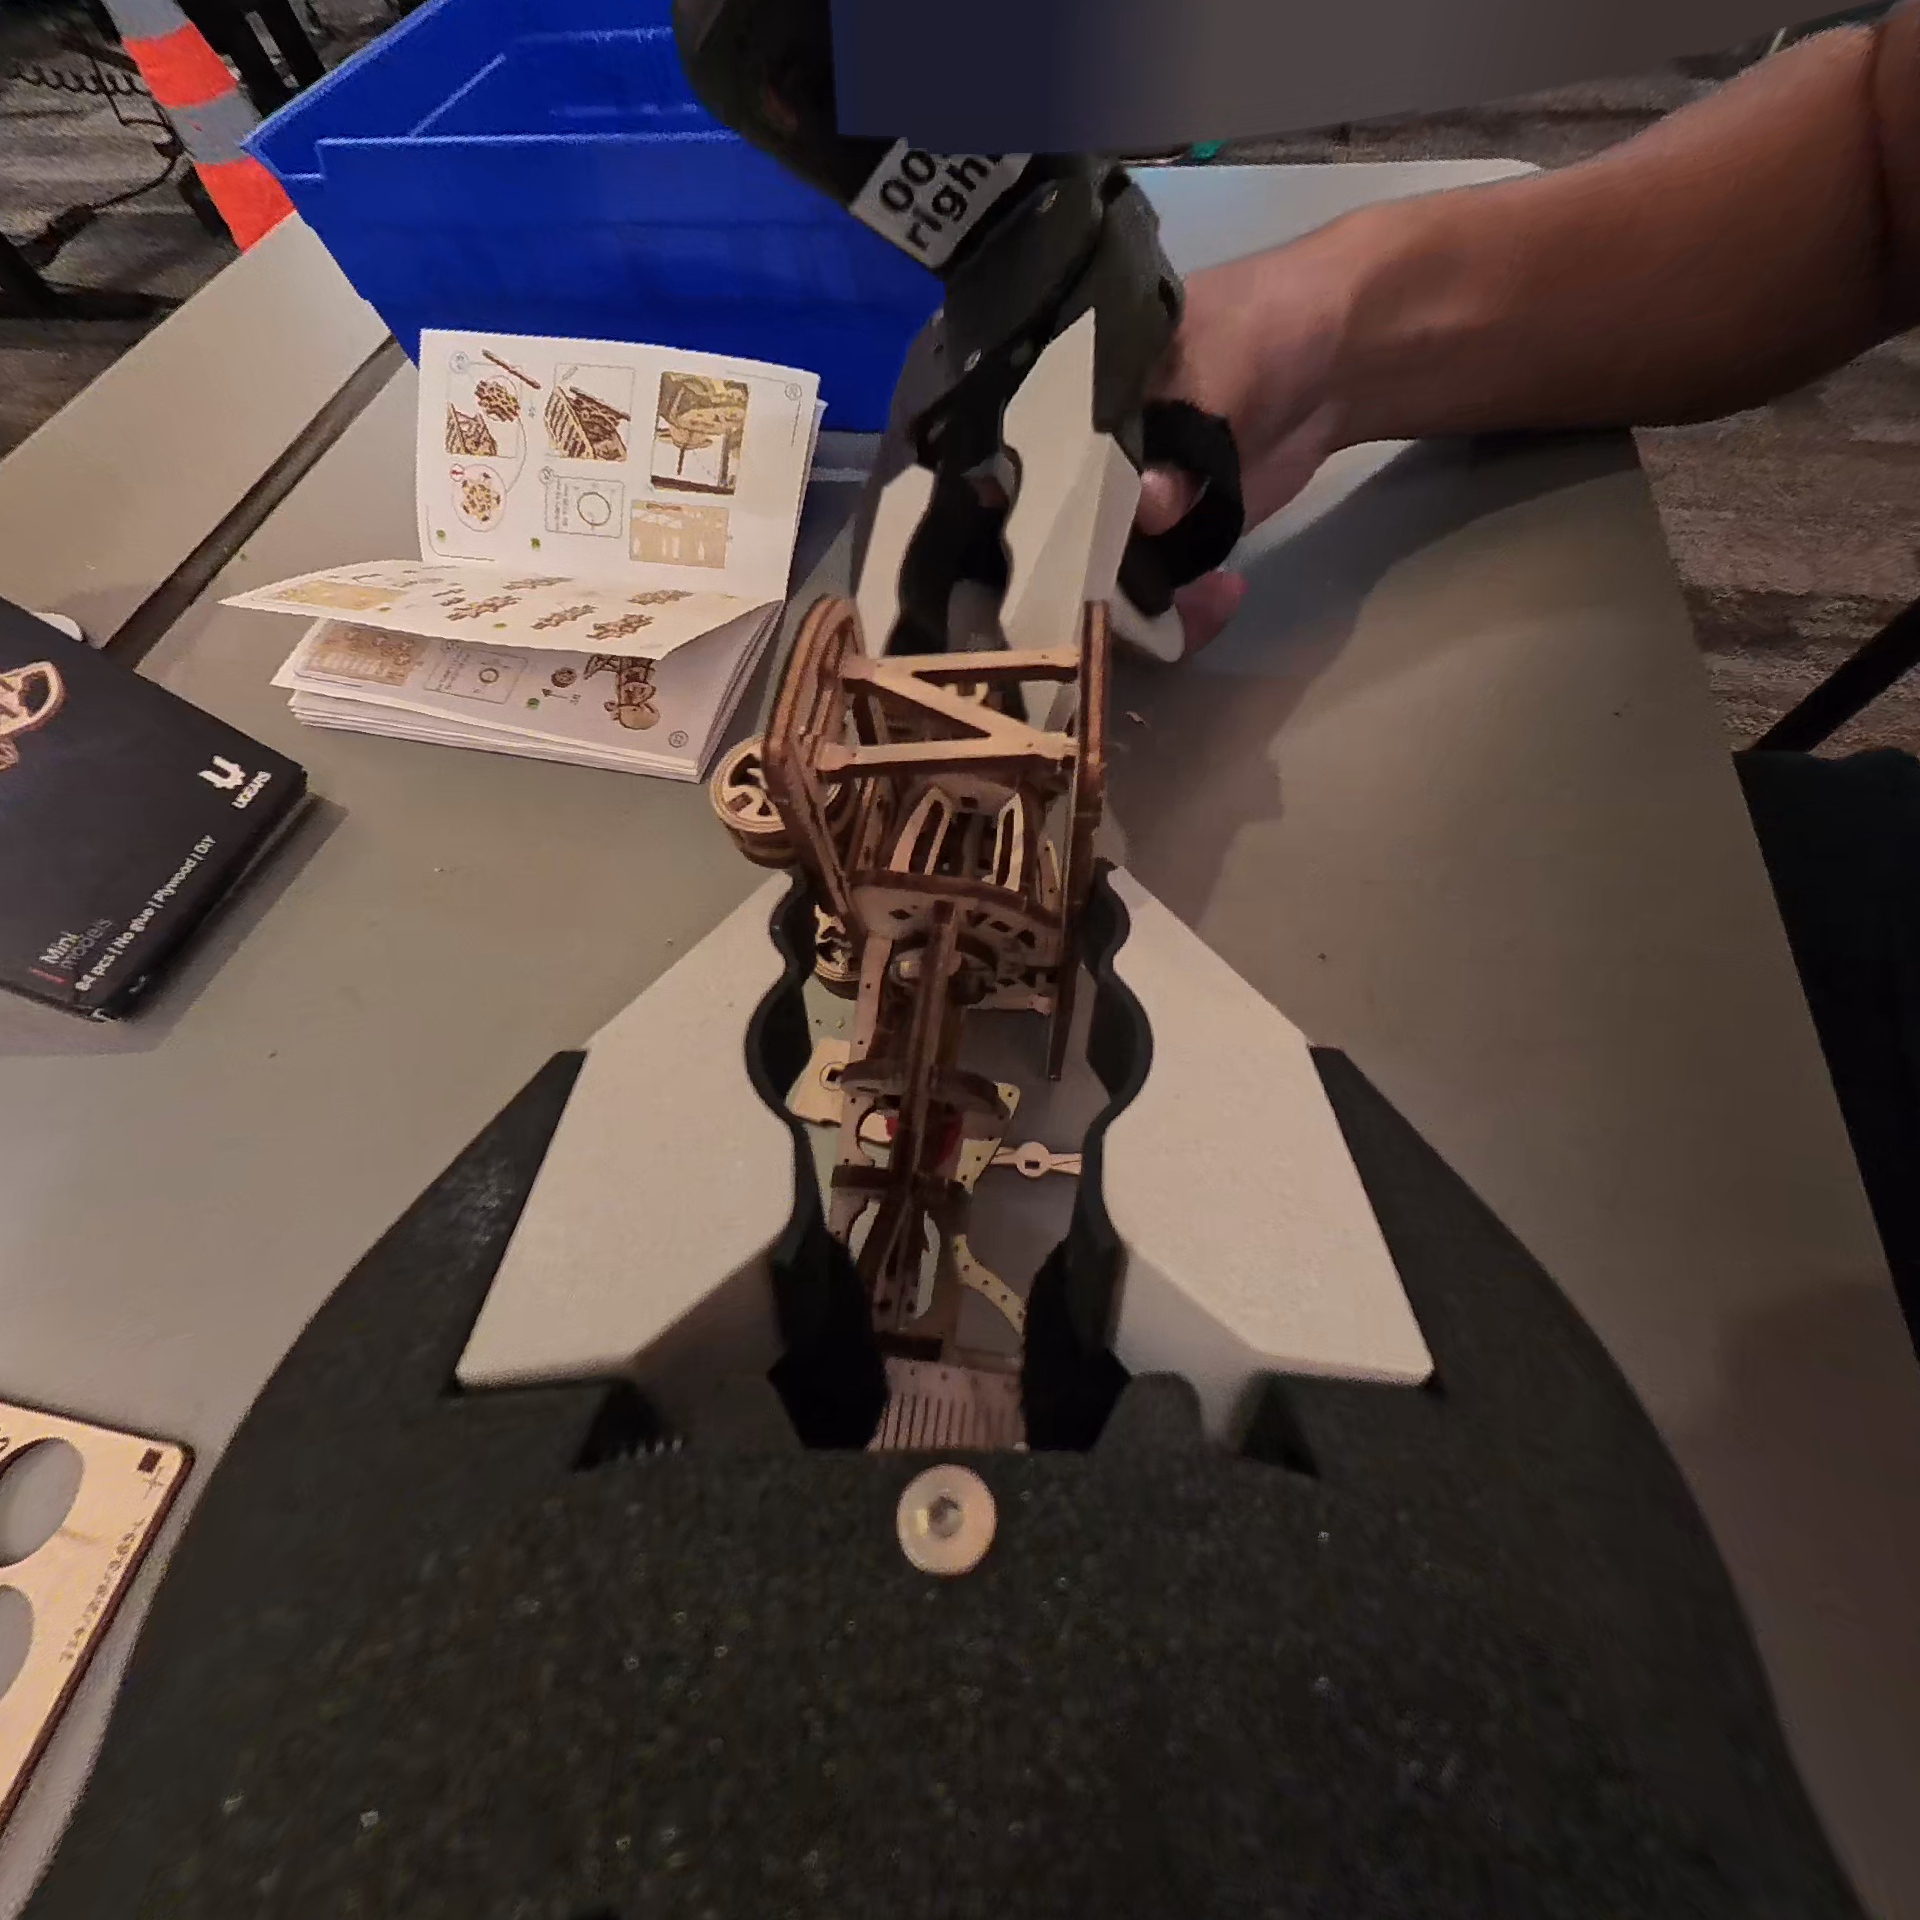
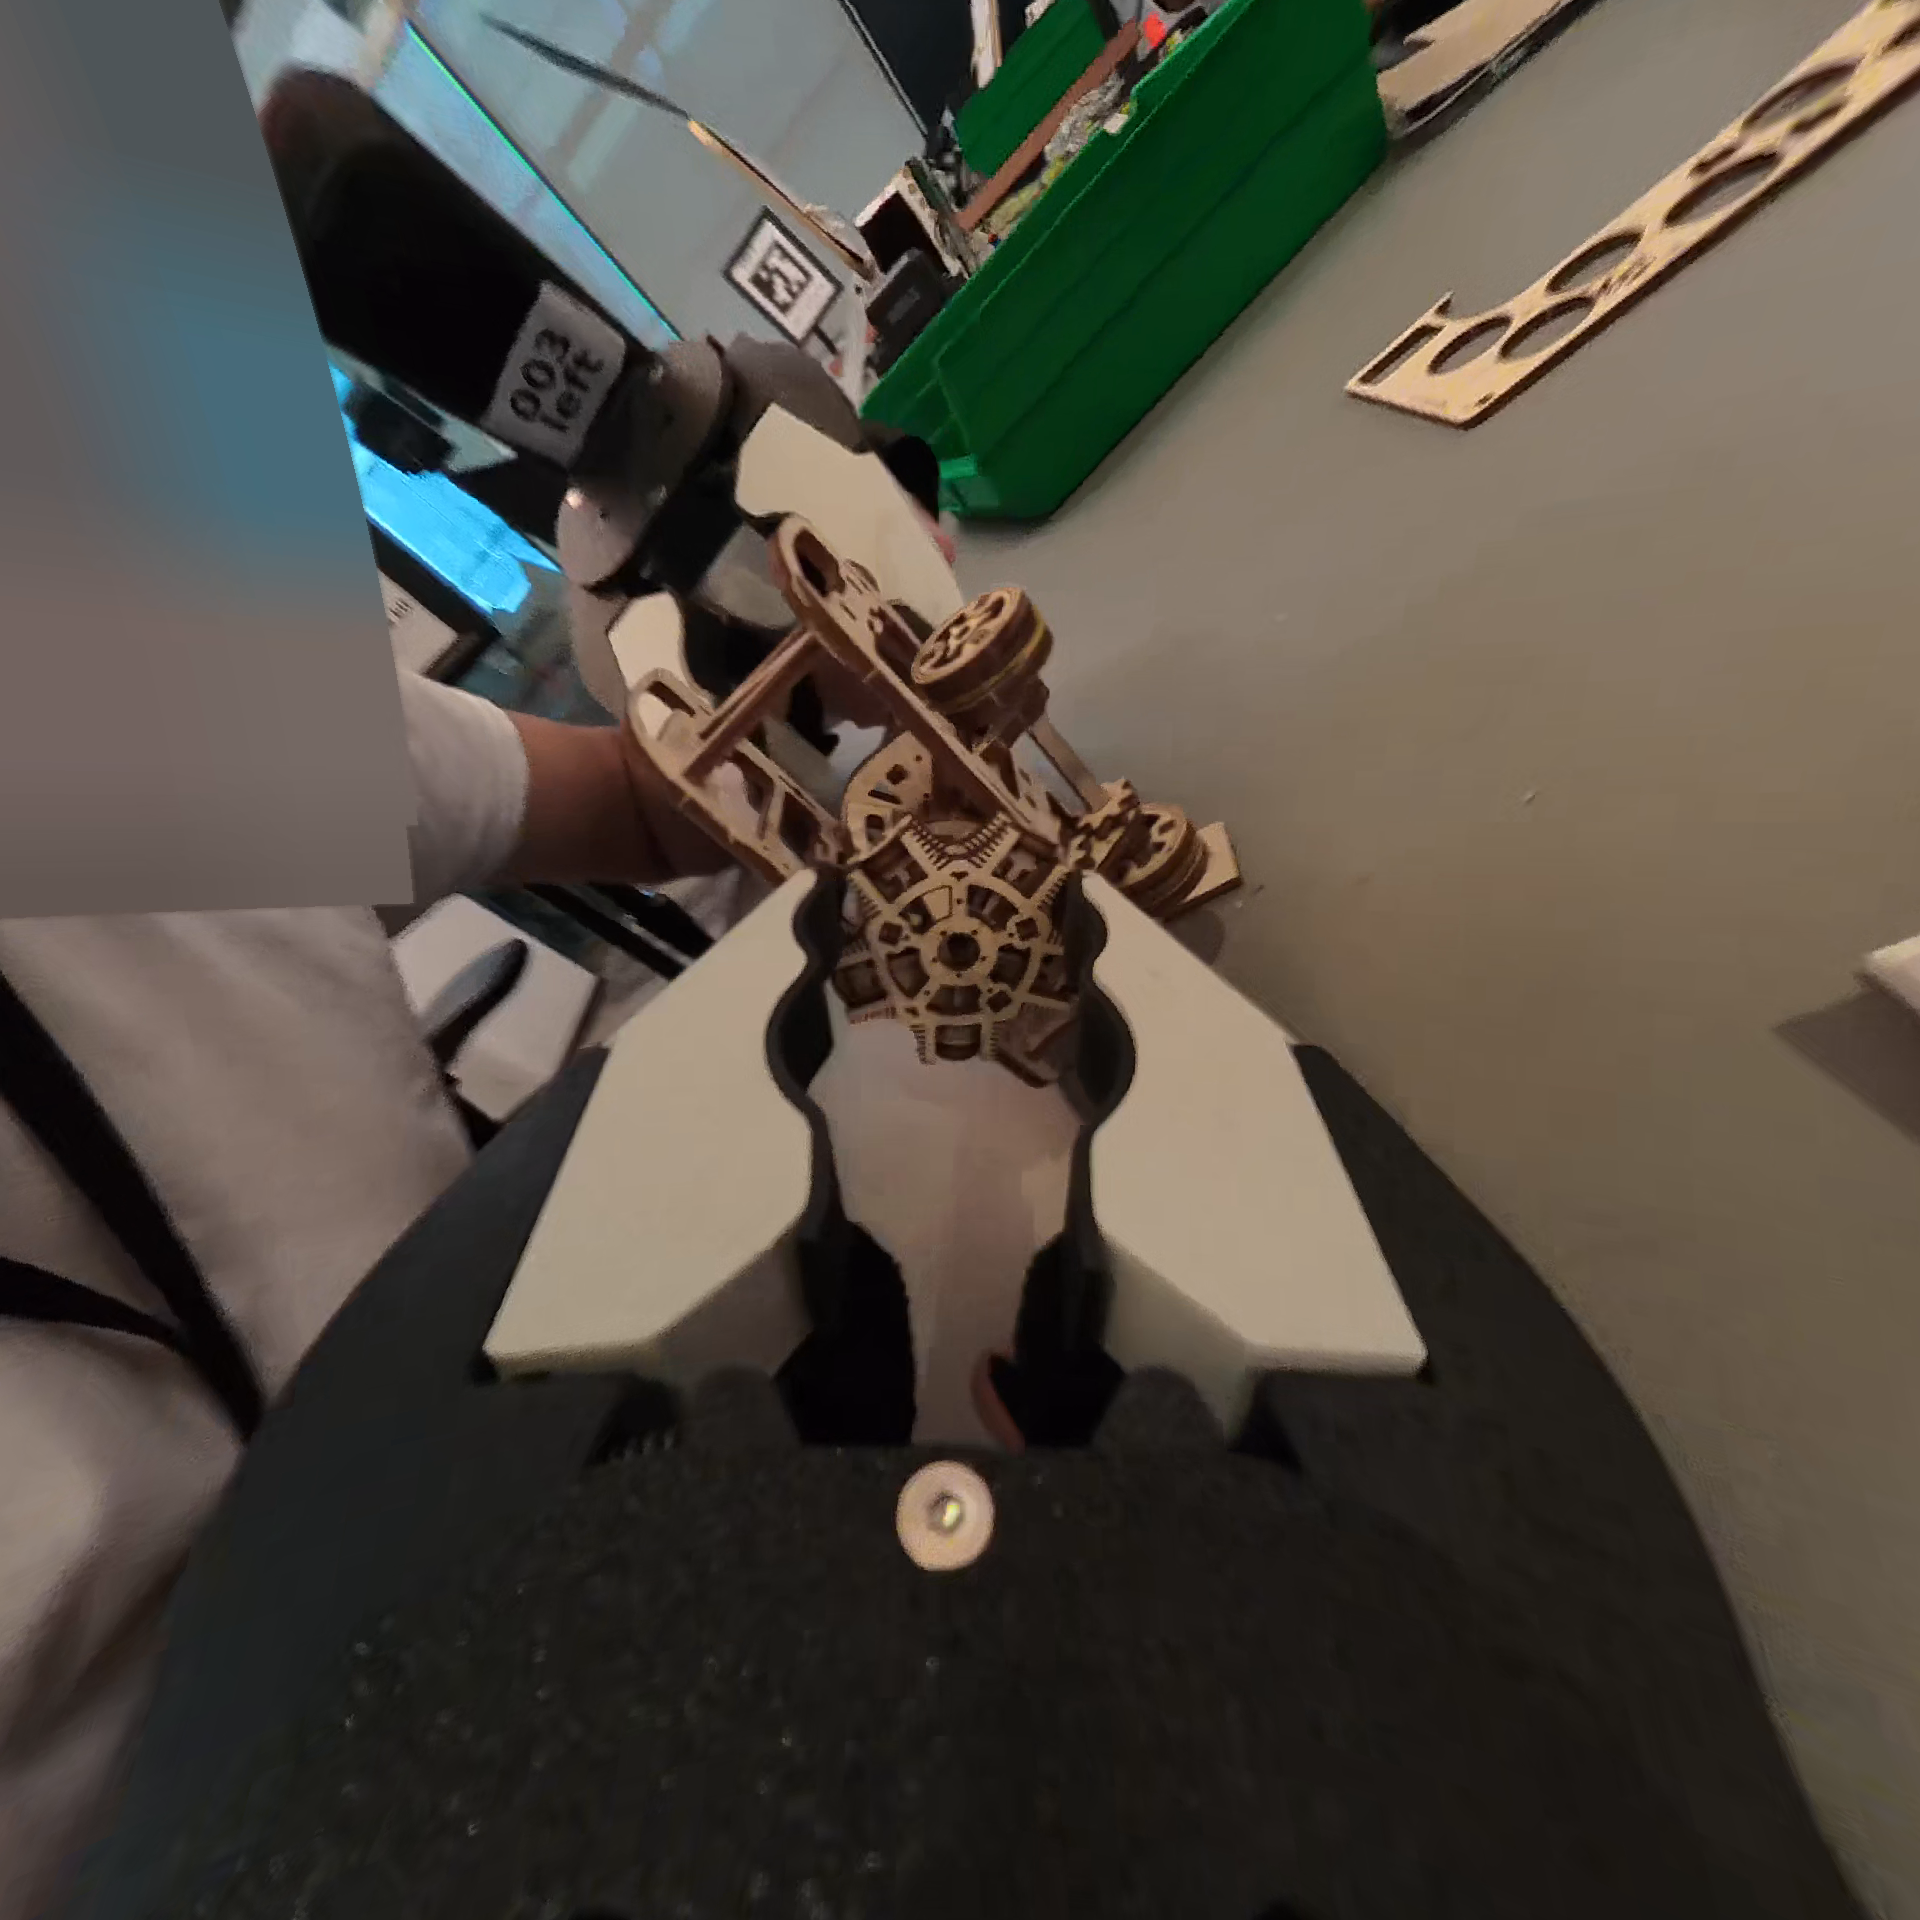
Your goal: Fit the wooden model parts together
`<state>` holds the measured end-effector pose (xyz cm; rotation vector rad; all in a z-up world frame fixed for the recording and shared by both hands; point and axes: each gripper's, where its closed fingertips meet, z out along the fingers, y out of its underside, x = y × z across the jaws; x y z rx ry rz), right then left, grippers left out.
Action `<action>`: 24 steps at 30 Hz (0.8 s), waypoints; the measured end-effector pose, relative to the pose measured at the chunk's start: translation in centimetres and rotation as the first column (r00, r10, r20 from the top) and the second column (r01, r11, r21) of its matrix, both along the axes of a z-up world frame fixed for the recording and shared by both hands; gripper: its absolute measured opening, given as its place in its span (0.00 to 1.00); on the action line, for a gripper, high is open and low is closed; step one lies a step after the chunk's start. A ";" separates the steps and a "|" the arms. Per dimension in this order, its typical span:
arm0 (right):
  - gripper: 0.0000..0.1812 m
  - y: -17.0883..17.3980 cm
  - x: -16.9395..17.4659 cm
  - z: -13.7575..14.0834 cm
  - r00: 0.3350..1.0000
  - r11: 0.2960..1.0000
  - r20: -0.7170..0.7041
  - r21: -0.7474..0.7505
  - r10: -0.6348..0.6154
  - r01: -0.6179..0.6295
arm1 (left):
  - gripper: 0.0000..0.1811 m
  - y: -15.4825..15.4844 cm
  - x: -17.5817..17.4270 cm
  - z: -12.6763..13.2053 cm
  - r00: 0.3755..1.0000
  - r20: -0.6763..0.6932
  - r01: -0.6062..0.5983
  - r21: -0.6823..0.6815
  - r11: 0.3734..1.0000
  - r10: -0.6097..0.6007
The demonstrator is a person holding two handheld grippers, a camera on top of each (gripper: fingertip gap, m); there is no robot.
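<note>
While both grippers [image 1: 948, 894] [image 2: 948, 899] clamp the wooden model [image 1: 935, 831], only the left view shows the booklet [image 1: 582, 540].

Pale laser-cut wooden model [image 1: 935, 831], matt grey table [image 1: 1403, 935]; glossy blue plastic bin [image 1: 582, 208]

tongs [image 1: 940, 904] 2 | wooden model [image 1: 935, 831] 1 | booklet [image 1: 582, 561] 1 | bins [image 1: 582, 177] 2

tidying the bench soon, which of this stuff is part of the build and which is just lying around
In the job: wooden model, left gripper, right gripper, instruction booklet, cut-out plywood sheet.

Lying about: blue bin, green bin, black box.
</note>
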<state>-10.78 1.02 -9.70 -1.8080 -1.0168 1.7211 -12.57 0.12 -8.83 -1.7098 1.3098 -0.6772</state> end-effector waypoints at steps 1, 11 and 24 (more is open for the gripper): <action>0.24 -0.1 0.0 0.2 1.000 0.999 -0.020 -0.039 0.007 -0.008 | 0.27 0.0 -0.1 0.0 1.000 -0.001 -0.005 0.005 1.000 0.005; 0.29 0.0 0.6 0.3 1.000 0.994 -0.018 0.109 0.016 -0.014 | 0.27 0.1 -0.4 -0.1 0.999 0.037 -0.017 -0.002 1.000 0.017; 0.25 -0.9 1.0 -0.6 0.992 0.970 0.001 -0.207 0.129 -0.126 | 0.27 -0.3 -0.1 0.1 1.000 0.025 -0.009 0.061 0.998 0.007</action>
